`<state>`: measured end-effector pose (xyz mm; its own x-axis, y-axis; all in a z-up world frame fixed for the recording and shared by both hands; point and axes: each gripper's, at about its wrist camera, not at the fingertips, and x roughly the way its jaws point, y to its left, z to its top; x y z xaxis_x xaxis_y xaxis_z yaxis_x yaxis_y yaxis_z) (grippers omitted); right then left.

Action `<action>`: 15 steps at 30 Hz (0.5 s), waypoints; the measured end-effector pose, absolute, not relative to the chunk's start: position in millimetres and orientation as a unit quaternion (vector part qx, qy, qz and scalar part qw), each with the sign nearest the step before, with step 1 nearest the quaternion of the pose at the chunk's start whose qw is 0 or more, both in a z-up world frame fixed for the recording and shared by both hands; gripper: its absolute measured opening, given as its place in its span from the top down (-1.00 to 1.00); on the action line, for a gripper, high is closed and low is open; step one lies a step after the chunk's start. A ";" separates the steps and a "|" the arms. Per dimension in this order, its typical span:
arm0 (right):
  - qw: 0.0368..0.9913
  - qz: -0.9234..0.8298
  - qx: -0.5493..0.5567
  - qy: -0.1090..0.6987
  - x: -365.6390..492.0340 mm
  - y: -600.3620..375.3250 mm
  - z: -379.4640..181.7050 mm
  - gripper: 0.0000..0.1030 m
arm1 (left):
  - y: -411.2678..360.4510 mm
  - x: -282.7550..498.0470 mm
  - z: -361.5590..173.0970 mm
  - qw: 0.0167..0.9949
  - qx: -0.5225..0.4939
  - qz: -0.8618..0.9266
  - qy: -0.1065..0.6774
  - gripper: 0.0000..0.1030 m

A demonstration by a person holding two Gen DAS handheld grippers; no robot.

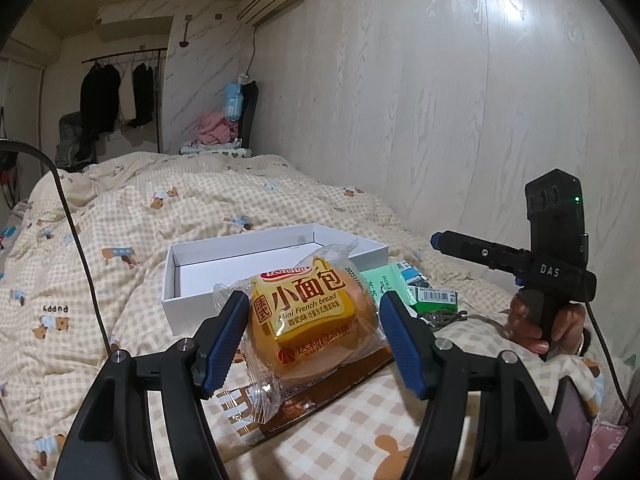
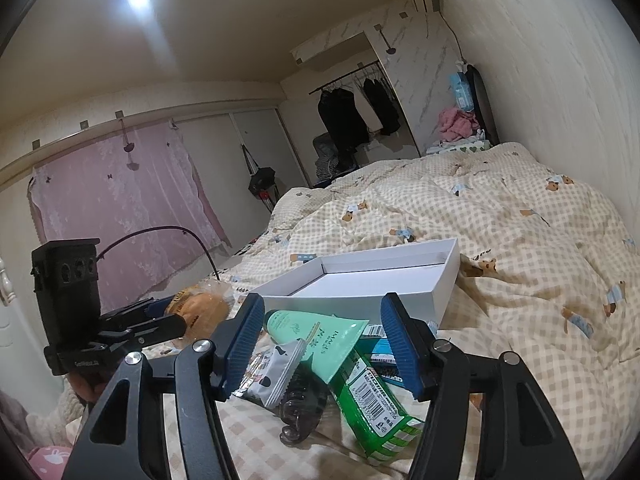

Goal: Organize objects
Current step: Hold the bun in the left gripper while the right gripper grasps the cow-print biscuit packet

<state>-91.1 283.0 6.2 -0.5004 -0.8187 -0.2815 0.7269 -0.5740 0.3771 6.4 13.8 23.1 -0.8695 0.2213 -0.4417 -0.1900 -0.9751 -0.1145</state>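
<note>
A wrapped mini French bread [image 1: 312, 312] stands tilted between the blue pads of my left gripper [image 1: 314, 340], which is shut on it above a brown packet [image 1: 320, 398]. Behind it an open white box [image 1: 188, 312] lies on the quilt. In the right wrist view my right gripper [image 2: 322, 344] is open over a small heap: a mint tube [image 2: 320, 340], a black-and-white sachet [image 2: 276, 372], a dark hair claw [image 2: 300, 404], a green box [image 2: 372, 396] and a blue box [image 2: 380, 348]. No pad presses on them. The white box [image 2: 360, 304] sits just beyond.
The checked quilt [image 1: 140, 220] covers the whole bed, and a pale wall [image 1: 440, 100] runs along its right side. A hand [image 1: 532, 328] grips the right tool's handle. A black cable [image 1: 80, 248] trails at the left. A dark screen [image 1: 572, 424] lies at the lower right.
</note>
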 end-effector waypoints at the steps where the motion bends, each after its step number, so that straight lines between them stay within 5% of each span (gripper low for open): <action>1: 0.449 -0.860 0.219 -0.105 -91.3 282.9 6.2 -0.21 | 13.2 6.5 23.0 0.106 -0.232 0.966 -0.035 -0.38; 6: 0.476 -0.830 0.280 -0.073 -105.5 263.2 5.5 -0.21 | 10.6 7.0 22.0 0.109 -0.235 0.965 -0.042 -0.38; 15: 0.472 -0.798 0.360 0.106 -110.6 199.9 22.7 -0.20 | 8.3 2.6 19.0 0.108 -0.246 0.962 -0.051 -0.38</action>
